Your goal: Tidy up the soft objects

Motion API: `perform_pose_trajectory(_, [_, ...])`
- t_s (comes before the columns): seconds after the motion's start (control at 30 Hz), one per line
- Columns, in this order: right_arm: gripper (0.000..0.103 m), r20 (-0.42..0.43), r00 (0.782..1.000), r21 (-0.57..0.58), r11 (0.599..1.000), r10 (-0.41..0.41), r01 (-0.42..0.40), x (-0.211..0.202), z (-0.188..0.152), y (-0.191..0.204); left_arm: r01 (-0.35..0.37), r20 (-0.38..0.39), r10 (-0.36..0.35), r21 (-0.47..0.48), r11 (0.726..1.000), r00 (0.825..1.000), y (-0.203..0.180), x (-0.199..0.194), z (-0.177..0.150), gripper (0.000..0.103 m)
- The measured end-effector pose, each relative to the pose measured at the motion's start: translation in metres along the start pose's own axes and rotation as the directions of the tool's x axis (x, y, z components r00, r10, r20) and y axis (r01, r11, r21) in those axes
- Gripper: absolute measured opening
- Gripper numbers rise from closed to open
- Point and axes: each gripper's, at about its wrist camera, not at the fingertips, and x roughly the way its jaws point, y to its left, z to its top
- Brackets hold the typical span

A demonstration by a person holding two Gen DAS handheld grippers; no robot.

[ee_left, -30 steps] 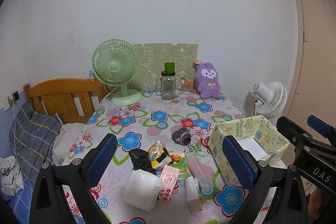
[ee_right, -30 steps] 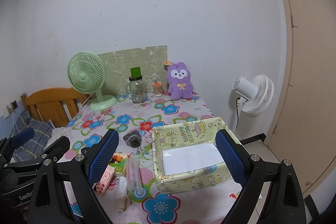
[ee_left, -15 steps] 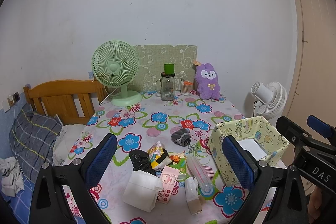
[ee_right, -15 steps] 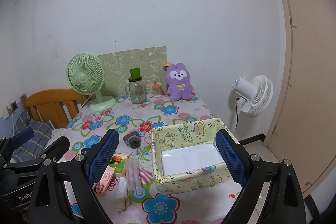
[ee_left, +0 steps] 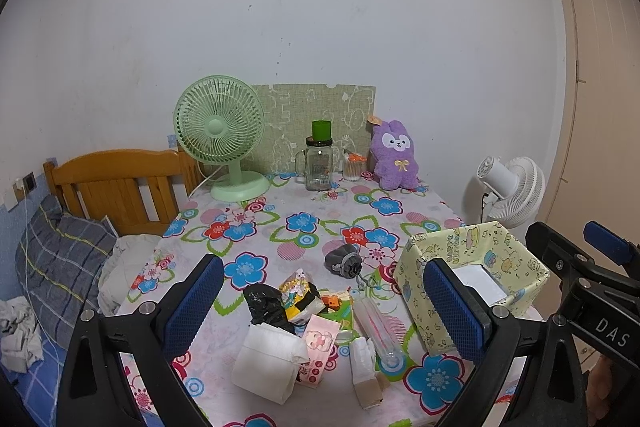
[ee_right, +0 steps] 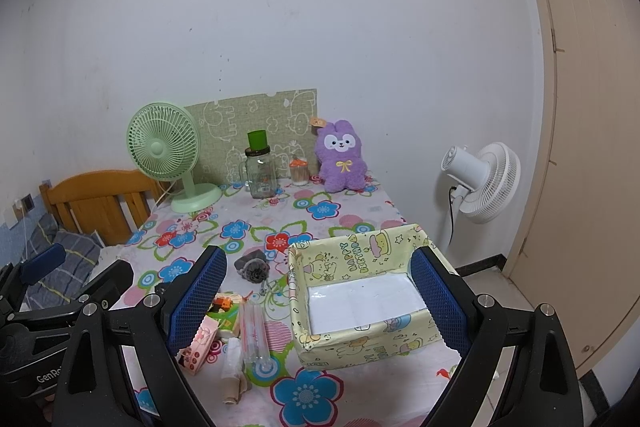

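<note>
A plain white wall (ee_left: 320,7) runs behind a table (ee_left: 320,227) with a flowered cloth. At the far left stands a wooden headboard (ee_left: 116,183), and nearer lies a bed with a plaid pillow (ee_left: 60,259). On the right, a beige door (ee_right: 592,107) – beside it a white standing fan (ee_right: 484,179) on a pale floor. The light is even and dim.

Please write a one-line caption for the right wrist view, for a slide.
Open right tongs hover above the yellow box; small clutter lies left of it.
</note>
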Motion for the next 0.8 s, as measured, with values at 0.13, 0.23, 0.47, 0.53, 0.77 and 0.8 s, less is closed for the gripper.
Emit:
perform_pose_trajectory(0.13, [0.095, 0.000, 1.000, 0.002, 1.000, 0.004, -0.004, 0.000, 0.002, 0.000, -0.007, 0.001, 0.007, 0.000, 1.000, 1.000, 0.000, -0.001, 0.002, 0.100])
perform_pose_trajectory(0.23, [0.095, 0.003, 1.000, 0.004, 1.000, 0.006, -0.006, 0.001, 0.002, 0.002, -0.006, 0.005, 0.006, 0.004, 1.000, 1.000, 0.000, -0.001, 0.002, 0.098])
perform_pose_trajectory(0.47, [0.093, 0.005, 1.000, 0.000, 1.000, 0.012, -0.012, 0.005, 0.001, 0.009, -0.011, 0.011, 0.011, 0.012, 1.000, 1.000, 0.002, 0.001, 0.000, 0.095])
perform_pose_trajectory(0.53, [0.092, 0.001, 1.000, -0.001, 1.000, 0.012, -0.012, 0.008, 0.002, 0.011, -0.011, 0.010, 0.011, 0.013, 1.000, 1.000, 0.002, 0.002, 0.001, 0.094])
perform_pose_trajectory(0.77, [0.090, -0.020, 0.999, -0.003, 1.000, 0.027, -0.027, 0.016, -0.005, 0.020, -0.002, -0.011, 0.002, 0.015, 1.000, 1.000, 0.007, 0.011, -0.006, 0.093])
perform_pose_trajectory(0.8, [0.088, -0.024, 0.999, -0.004, 1.000, 0.030, -0.030, 0.018, -0.006, 0.022, -0.001, -0.015, 0.001, 0.017, 1.000, 1.000, 0.008, 0.014, -0.008, 0.093])
